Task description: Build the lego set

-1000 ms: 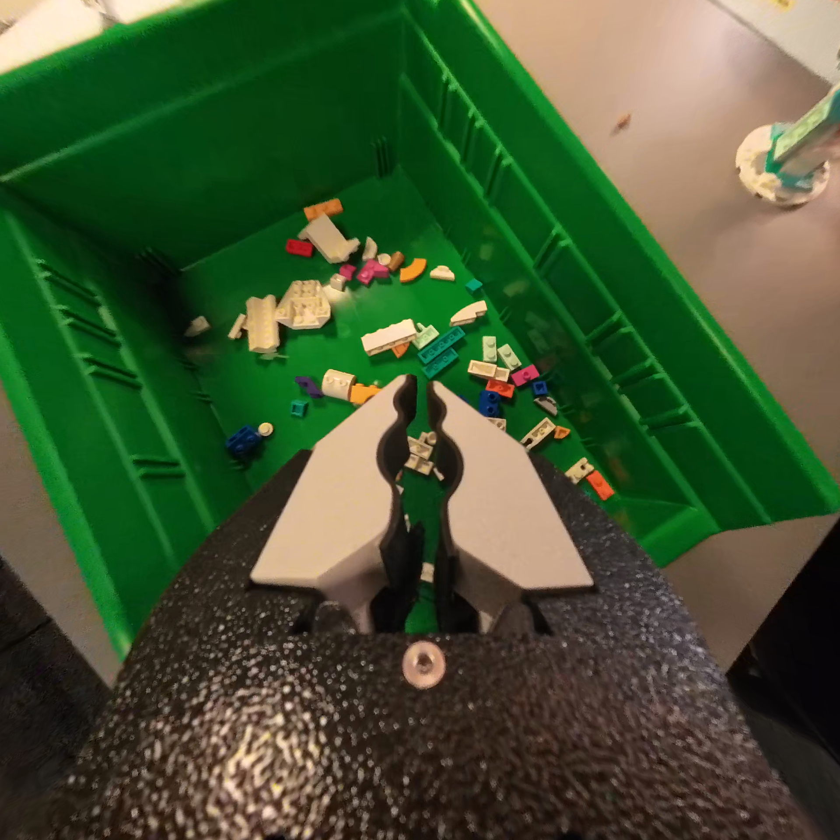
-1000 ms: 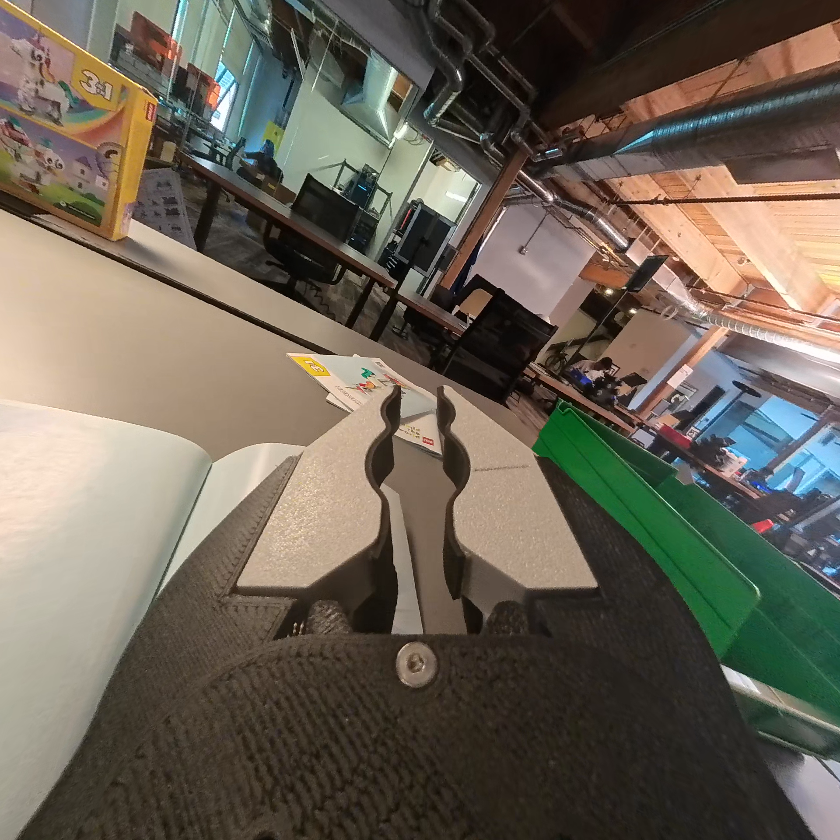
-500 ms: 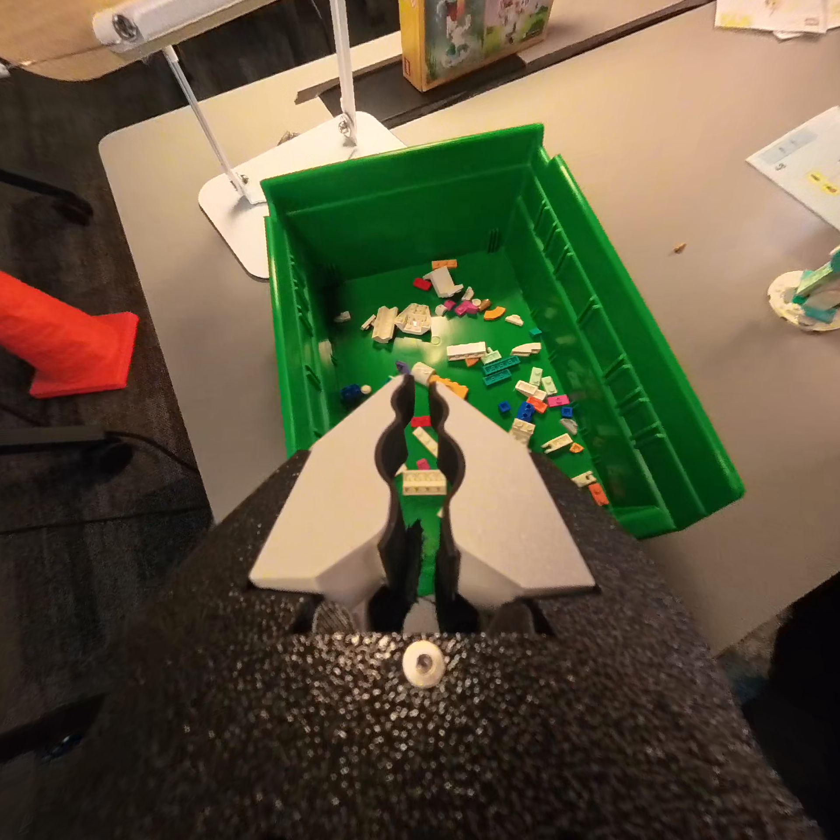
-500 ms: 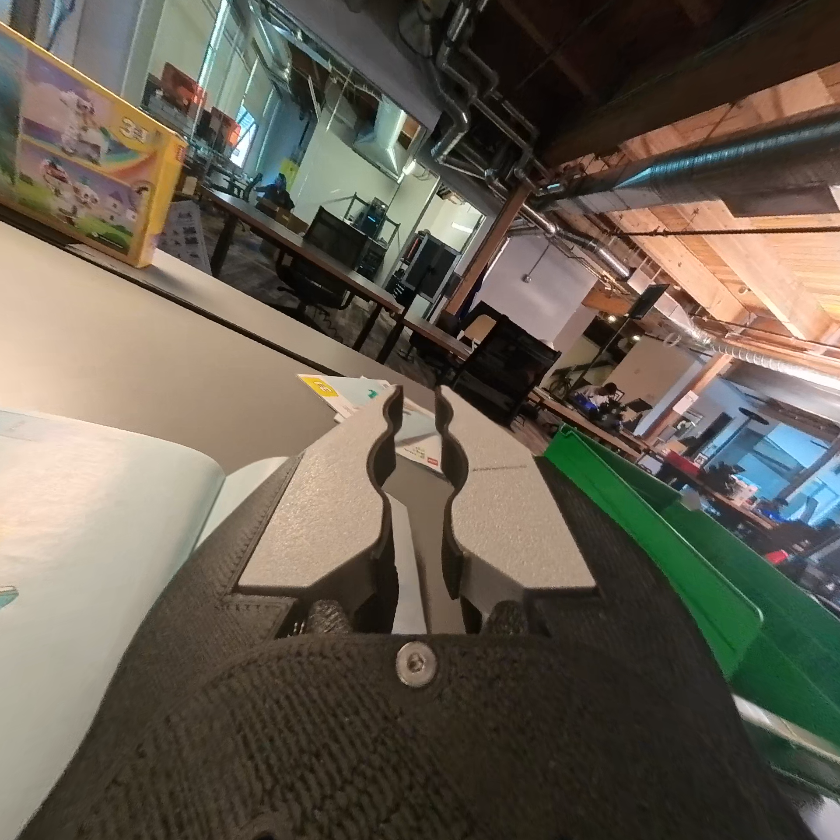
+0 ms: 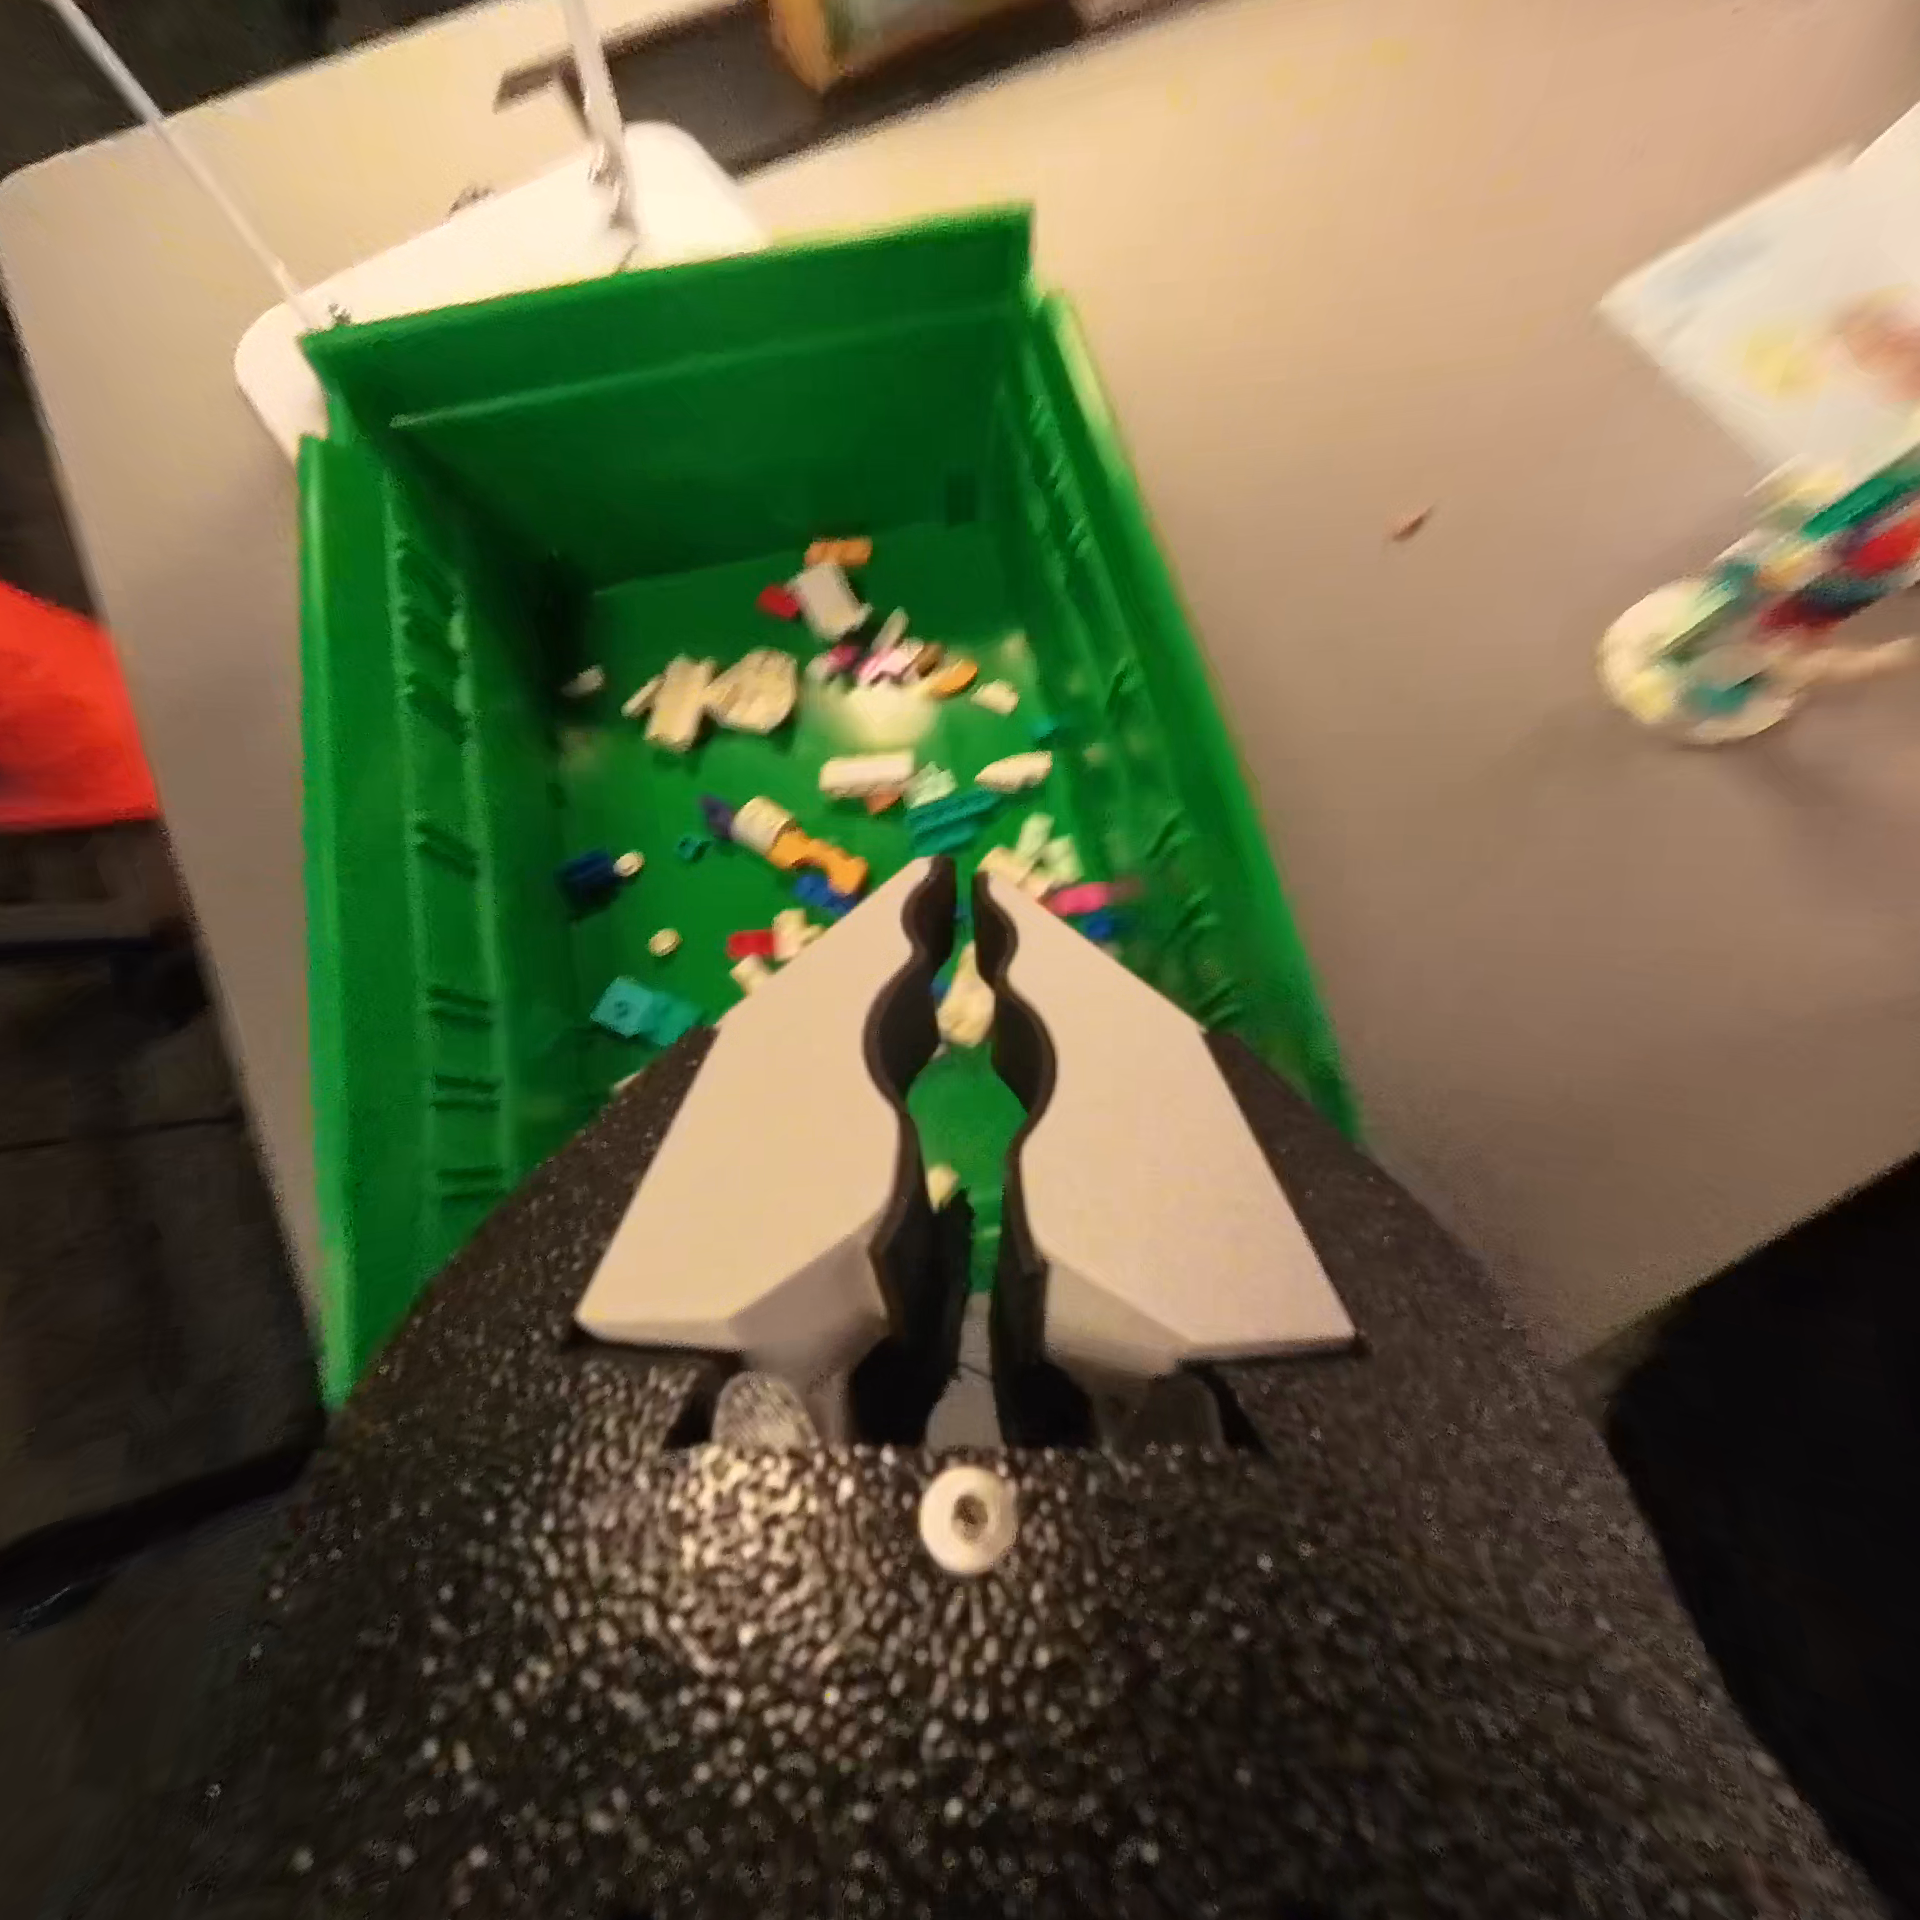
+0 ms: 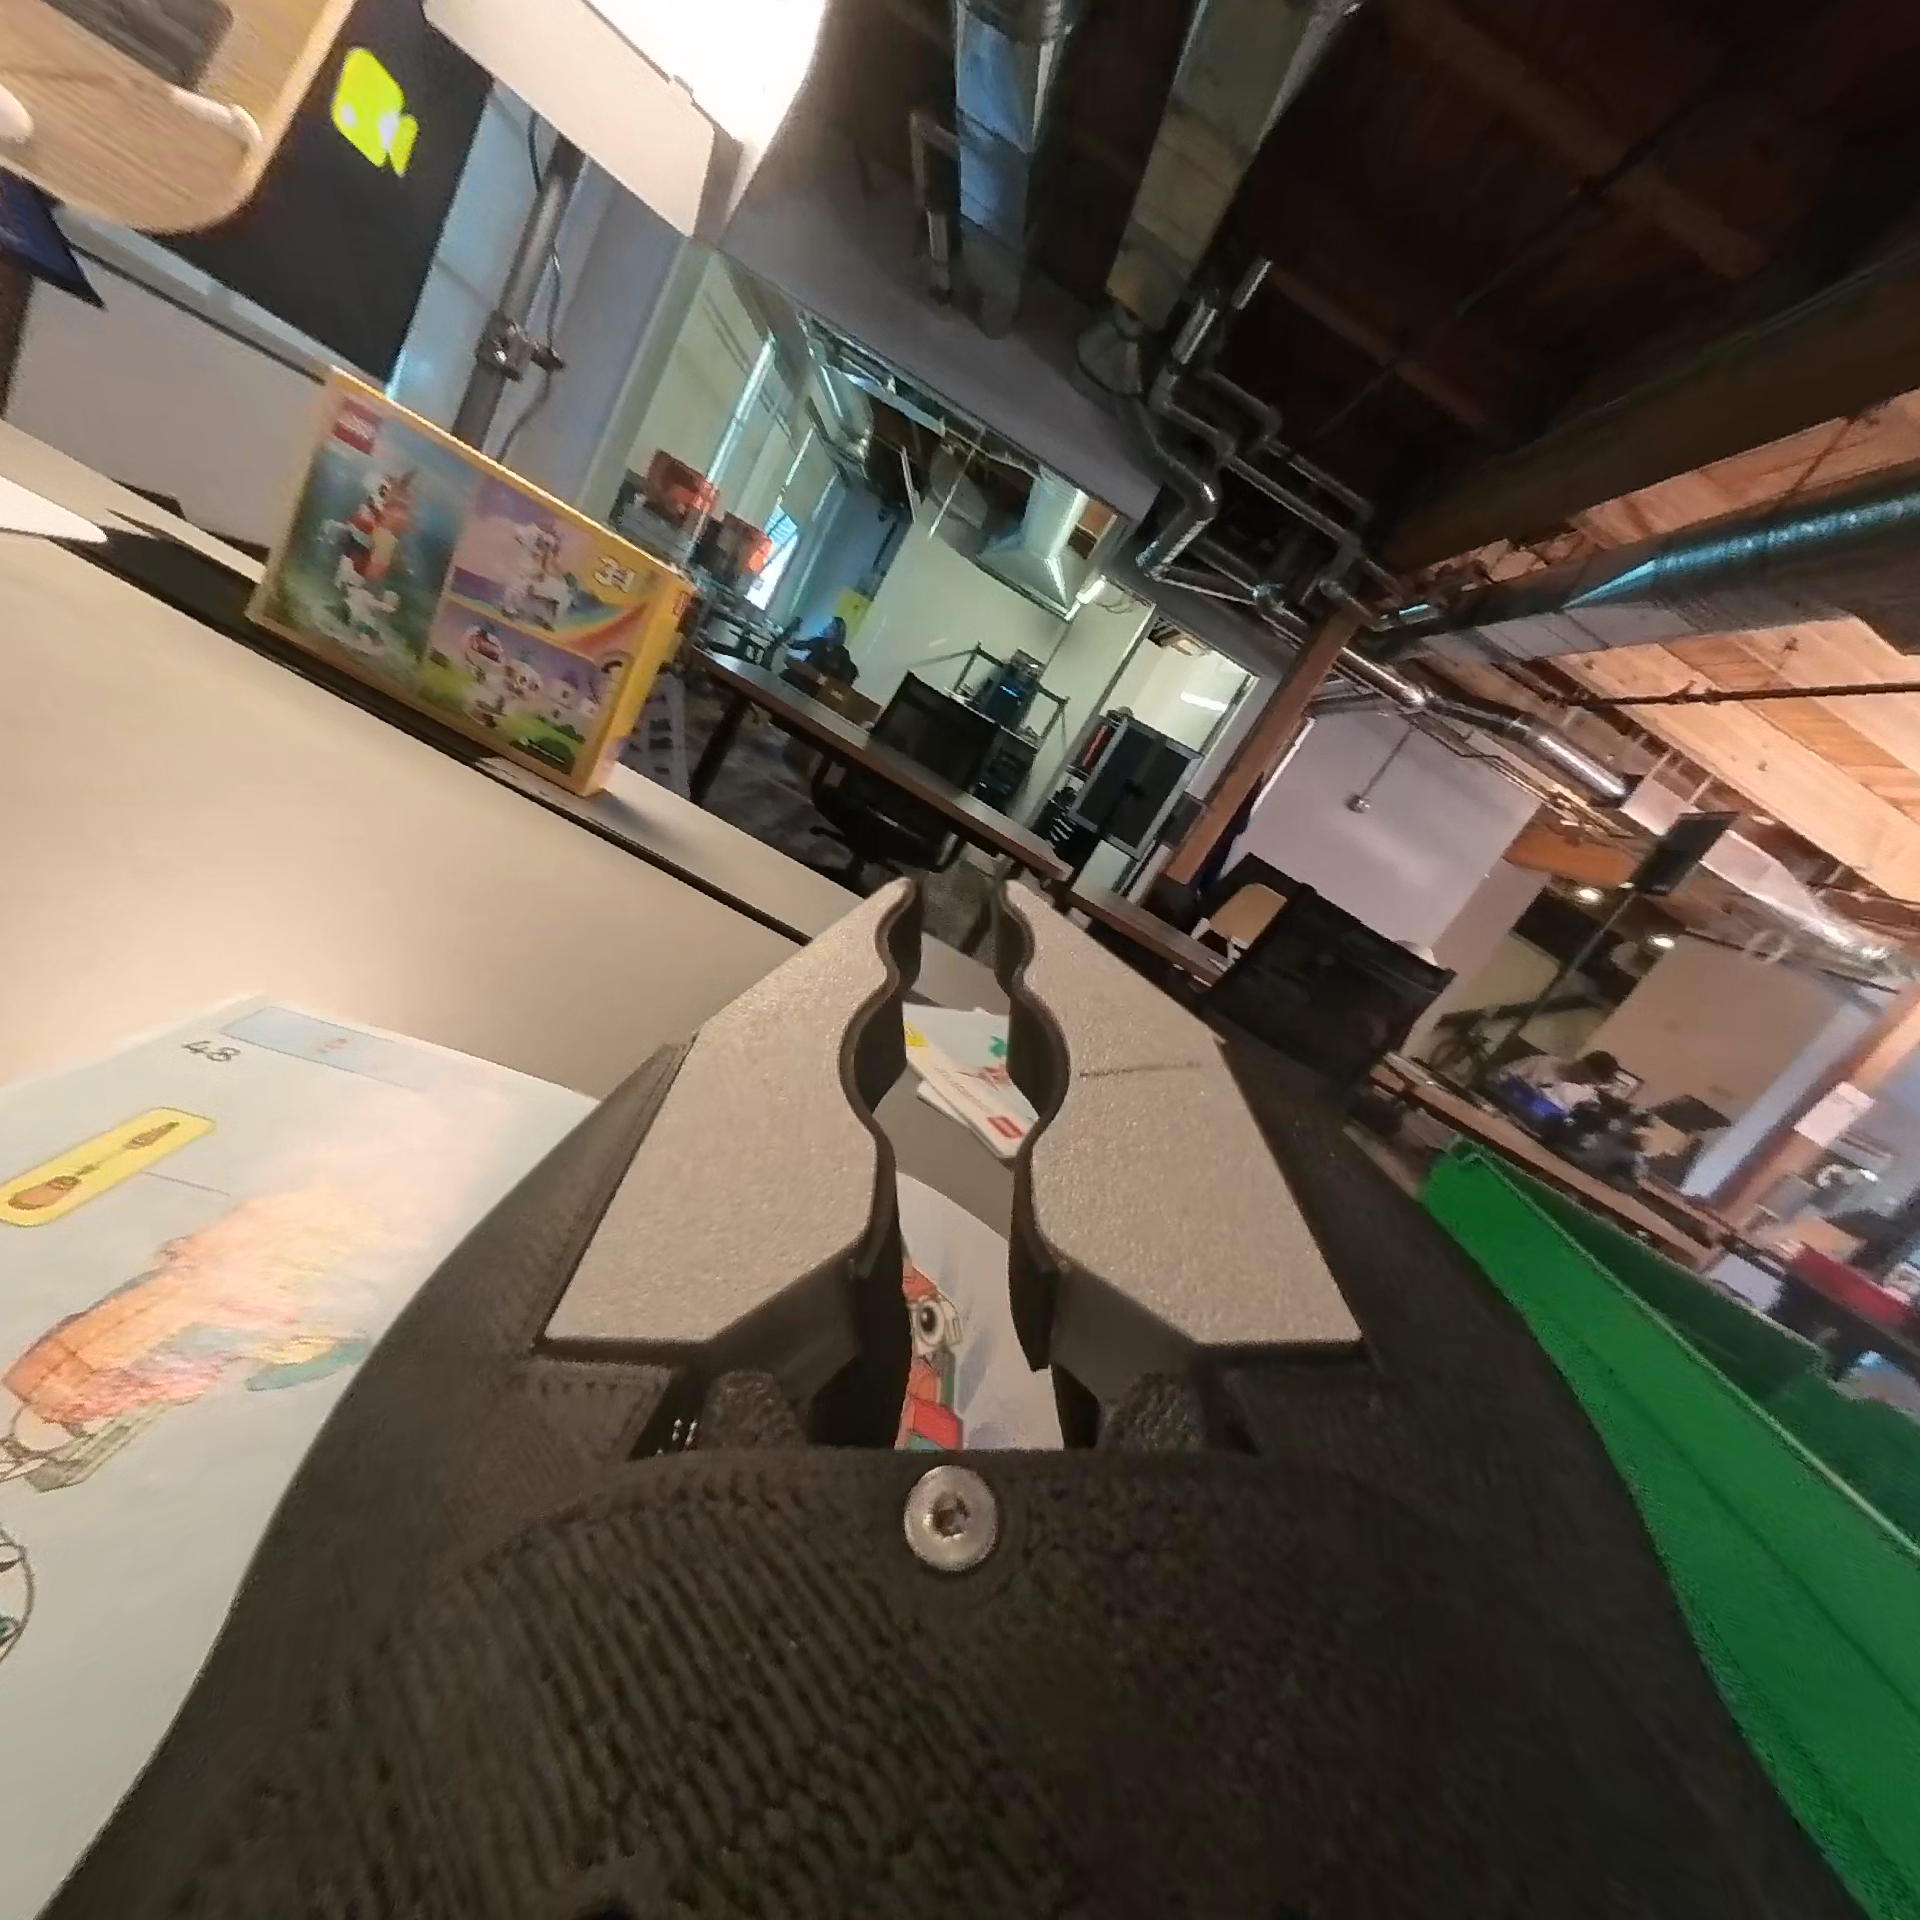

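Observation:
My left gripper hangs above the near end of the green bin. Its jaws are almost closed, and a small cream lego piece sits between them. Several loose lego pieces of mixed colours lie on the bin floor. A partly built lego model on a round white base stands on the table to the right, blurred. My right gripper is slightly open and empty, low over the open instruction booklet, with the bin at its right.
A yellow lego box stands at the back of the grey table. More leaflets lie beyond the right gripper. A white lamp base sits behind the bin. An orange cone stands on the floor to the left. The gap from one gripper's tips to the other's is roughly 55 cm. The partly built lego model is about 30 cm from both grippers' fingertips.
My left gripper rose out of the bin with the cream piece between its jaws, and its view is now blurred by motion. My right gripper shifted, bringing the booklet page and the box further into view.

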`<state>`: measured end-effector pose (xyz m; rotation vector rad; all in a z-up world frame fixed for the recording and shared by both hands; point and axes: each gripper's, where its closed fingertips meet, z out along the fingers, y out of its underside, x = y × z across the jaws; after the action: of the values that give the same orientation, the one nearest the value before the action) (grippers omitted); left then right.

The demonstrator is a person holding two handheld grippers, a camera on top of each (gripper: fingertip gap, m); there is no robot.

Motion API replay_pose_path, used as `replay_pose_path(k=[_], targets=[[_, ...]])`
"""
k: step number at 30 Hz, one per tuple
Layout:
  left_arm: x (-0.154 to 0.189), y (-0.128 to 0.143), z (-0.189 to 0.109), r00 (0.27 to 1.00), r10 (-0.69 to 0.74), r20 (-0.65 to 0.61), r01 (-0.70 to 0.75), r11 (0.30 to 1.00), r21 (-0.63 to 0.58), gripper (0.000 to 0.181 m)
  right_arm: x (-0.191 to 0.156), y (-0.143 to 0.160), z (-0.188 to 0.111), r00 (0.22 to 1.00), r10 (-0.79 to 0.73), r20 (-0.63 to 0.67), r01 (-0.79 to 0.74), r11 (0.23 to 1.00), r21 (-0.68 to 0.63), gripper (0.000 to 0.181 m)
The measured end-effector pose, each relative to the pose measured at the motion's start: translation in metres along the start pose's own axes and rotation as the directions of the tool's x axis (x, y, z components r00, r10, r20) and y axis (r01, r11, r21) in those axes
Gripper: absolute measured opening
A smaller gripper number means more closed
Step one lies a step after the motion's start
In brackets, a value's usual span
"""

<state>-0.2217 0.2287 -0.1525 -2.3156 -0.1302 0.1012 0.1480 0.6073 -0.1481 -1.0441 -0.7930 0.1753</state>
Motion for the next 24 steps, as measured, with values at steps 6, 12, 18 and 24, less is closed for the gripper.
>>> replay_pose_path(k=[6, 12, 18, 24], targets=[[-0.023, 0.035, 0.038, 0.98, 0.199, -0.021, -0.196, 0.936, -0.293, 0.008, 0.011, 0.001, -0.005, 0.987, 0.16, 0.003, -0.16, 0.987, 0.02, 0.011], [-0.032, 0.044, 0.06, 0.977, 0.205, -0.057, -0.211, 0.897, -0.388, 0.015, 0.027, 0.007, -0.008, 0.961, 0.272, -0.042, -0.271, 0.962, 0.02, 0.011], [-0.034, 0.048, 0.064, 0.96, 0.277, -0.034, -0.264, 0.86, -0.437, 0.02, 0.025, 0.007, -0.006, 0.962, 0.27, -0.039, -0.27, 0.963, 0.017, 0.011], [-0.048, 0.056, 0.052, 0.972, 0.222, 0.071, -0.16, 0.858, -0.489, 0.042, 0.024, 0.009, -0.004, 0.964, 0.262, -0.04, -0.262, 0.965, 0.008, 0.011]])
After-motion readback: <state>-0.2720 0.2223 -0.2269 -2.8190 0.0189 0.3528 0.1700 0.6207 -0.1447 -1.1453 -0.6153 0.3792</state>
